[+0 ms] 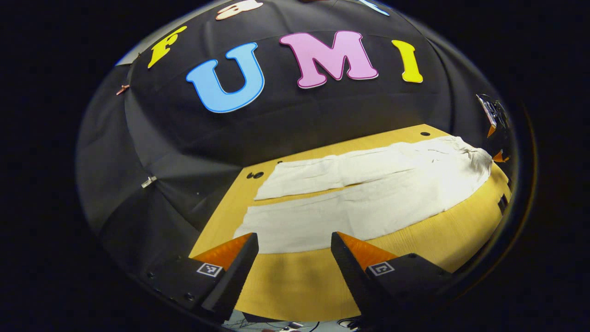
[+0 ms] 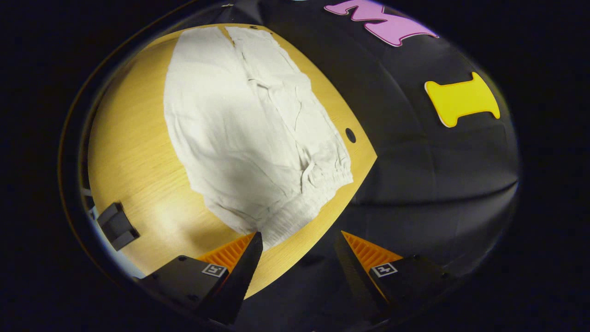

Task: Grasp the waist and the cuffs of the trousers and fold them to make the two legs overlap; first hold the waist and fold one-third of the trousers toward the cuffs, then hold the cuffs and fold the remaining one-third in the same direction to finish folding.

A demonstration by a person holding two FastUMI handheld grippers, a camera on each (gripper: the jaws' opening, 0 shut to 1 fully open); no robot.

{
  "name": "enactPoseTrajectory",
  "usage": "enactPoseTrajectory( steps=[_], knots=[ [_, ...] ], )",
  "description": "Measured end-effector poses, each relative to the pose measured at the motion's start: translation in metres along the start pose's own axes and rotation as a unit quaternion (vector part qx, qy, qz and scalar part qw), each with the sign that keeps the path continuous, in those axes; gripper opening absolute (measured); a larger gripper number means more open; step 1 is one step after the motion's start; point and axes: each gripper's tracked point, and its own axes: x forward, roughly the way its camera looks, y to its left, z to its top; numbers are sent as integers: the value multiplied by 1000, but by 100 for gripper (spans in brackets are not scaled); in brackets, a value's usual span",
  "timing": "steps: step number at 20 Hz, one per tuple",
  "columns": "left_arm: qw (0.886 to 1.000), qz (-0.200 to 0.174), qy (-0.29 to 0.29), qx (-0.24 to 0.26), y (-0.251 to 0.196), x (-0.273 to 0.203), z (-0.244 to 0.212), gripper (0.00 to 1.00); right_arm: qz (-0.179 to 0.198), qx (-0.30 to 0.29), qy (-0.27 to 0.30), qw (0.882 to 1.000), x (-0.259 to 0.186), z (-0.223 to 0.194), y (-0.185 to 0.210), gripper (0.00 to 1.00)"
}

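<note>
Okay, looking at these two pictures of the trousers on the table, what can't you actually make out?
- Right gripper view: the cuffs of the trousers run off the top edge.
- Left gripper view: the waist sits at the warped right rim, too squeezed to show detail.
- Left gripper view: the far hand-held gripper is cut off at the rim; its state cannot be told.
- Both views: the underside of the trousers is hidden against the table.

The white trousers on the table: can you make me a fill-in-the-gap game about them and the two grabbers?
1. The trousers lie spread flat on a wooden ____.
2. The left gripper has its fingers ____, holding nothing.
3. The right gripper is nearest the trousers' ____ end, where the fabric is gathered.
4. The two trouser legs lie ____, not overlapped.

Missing words: table; open; waist; side by side
</note>
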Motion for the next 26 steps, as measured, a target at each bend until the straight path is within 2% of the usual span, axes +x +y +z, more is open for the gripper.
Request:
enactPoseTrajectory(
  steps=[7,9,12,15,17,18,20,21,22,23,24,25,26],
  knots=[
    [999,3,32,-9,-6,11,-8,99,44,-114,13,992,36,-10,31,97],
    [999,13,37,-14,1,14,-8,99,31,-139,-2,990,38,-2,29,93],
    [999,28,42,-17,13,18,-13,99,5,-168,-9,986,39,3,27,93],
    [997,47,64,24,38,28,-36,98,-25,-218,-14,976,41,14,27,90],
    [992,56,76,80,60,33,-51,98,-34,-246,-13,969,47,18,30,81],
    [989,60,84,102,70,35,-61,98,-36,-259,-10,965,46,17,31,72],
    [986,62,104,112,89,40,-77,98,-35,-280,-2,959,52,14,38,61],
    [986,63,111,103,95,44,-83,98,-40,-290,-6,956,57,17,36,40],
    [986,67,117,95,102,49,-88,98,-38,-291,-1,956,57,16,36,34],
    [986,72,122,92,109,53,-93,98,-38,-288,0,957,58,16,35,32],
    [984,73,126,98,115,58,-96,98,-31,-280,5,960,59,14,35,24],
    [982,71,130,118,120,65,-101,98,-23,-267,9,963,63,15,36,23],
    [977,61,131,154,126,72,-103,98,-15,-252,16,967,64,13,35,17]
  ],
)
